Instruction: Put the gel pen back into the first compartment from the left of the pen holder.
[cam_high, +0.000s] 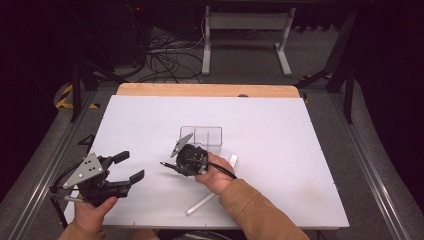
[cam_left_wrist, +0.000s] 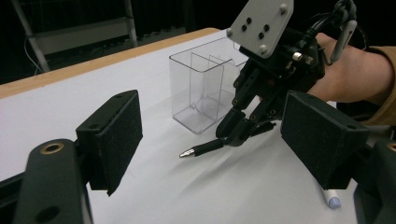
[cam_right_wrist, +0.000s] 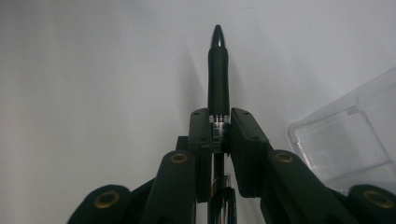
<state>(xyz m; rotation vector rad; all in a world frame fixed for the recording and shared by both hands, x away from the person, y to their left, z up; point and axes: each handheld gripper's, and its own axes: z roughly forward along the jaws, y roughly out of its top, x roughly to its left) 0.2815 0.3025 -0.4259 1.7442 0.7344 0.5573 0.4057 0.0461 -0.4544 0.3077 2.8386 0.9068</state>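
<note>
Table (cam_high: 280, 150), white sheet; clear divided bin (cam_high: 201, 135) stands mid-table just behind my right gripper (cam_high: 172, 166), which is clamped on a black pen (cam_left_wrist: 205, 148). Pen's long axis lies near level, tip pointing away from the bin toward the left gripper (cam_high: 129, 167), jaws spread wide and empty. White marker (cam_high: 212, 194) lies near my right forearm.
</note>
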